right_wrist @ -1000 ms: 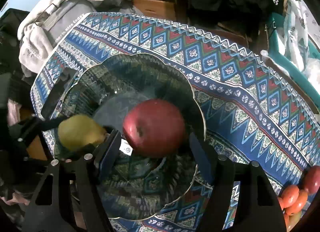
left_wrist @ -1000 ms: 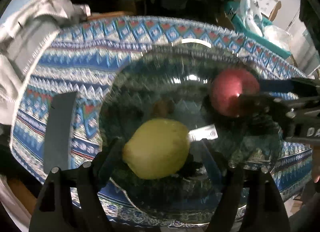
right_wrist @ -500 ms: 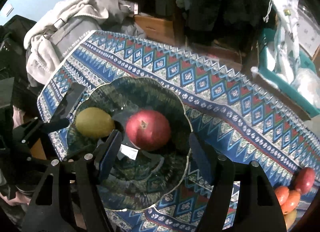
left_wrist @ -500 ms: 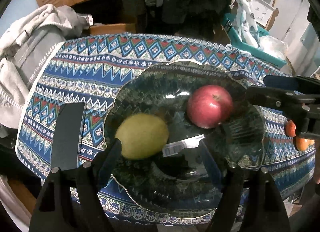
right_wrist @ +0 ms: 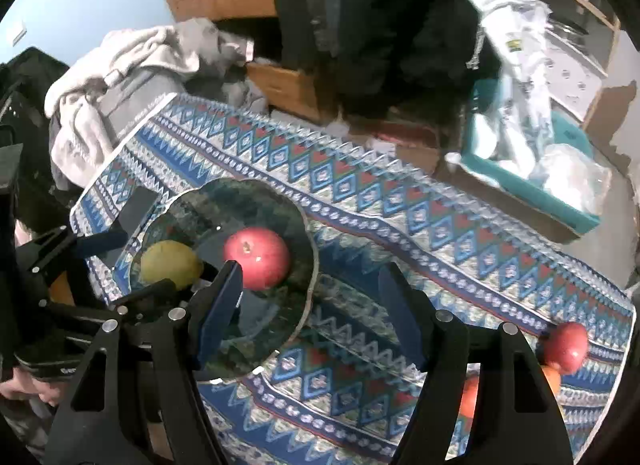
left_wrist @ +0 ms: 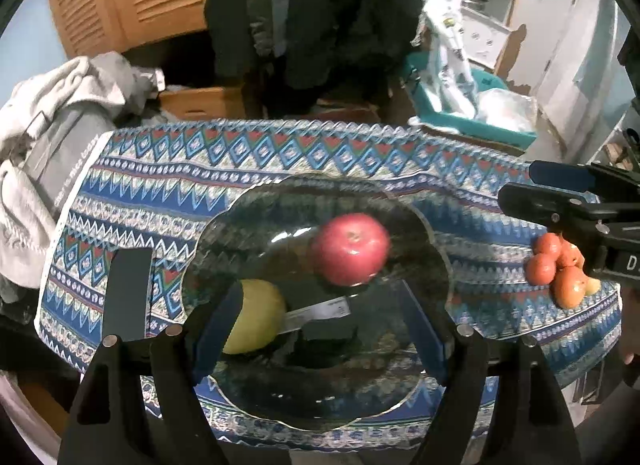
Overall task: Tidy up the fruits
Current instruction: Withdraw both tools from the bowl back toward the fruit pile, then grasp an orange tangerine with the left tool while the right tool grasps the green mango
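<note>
Left gripper [left_wrist: 320,329] at bottom of the left wrist view, fingers spread wide, nothing between them, over the near half of the glass plate [left_wrist: 400,401]. Yellow-green pear-like fruit [left_wrist: 256,317] just inside its left finger, lower left of plate; red apple [left_wrist: 350,248] beyond it, upper centre of plate, stem dimple up. Both fruit round, smooth, no real long axis. White label strip [left_wrist: 320,311] lies on the glass between them.

Right gripper [right_wrist: 312,297] at bottom of the right wrist view, fingers spread, empty, hovering over the plate's right rim and the patterned tablecloth [right_wrist: 420,205].

Key relation: remaining loose fruit, a cluster of orange-red ones [left_wrist: 560,273], sits at right edge of the left view, well apart from the plate, partly behind the right tool. In the right view it shows lower right: another red apple [right_wrist: 566,346] plus orange bits. Right gripper is nearer, so judged next pick is its job, reaching right and toward the cloth's near corner.

Far: grey clothes pile [left_wrist: 48,137] upper left, teal bin [right_wrist: 532,169] upper right
</note>
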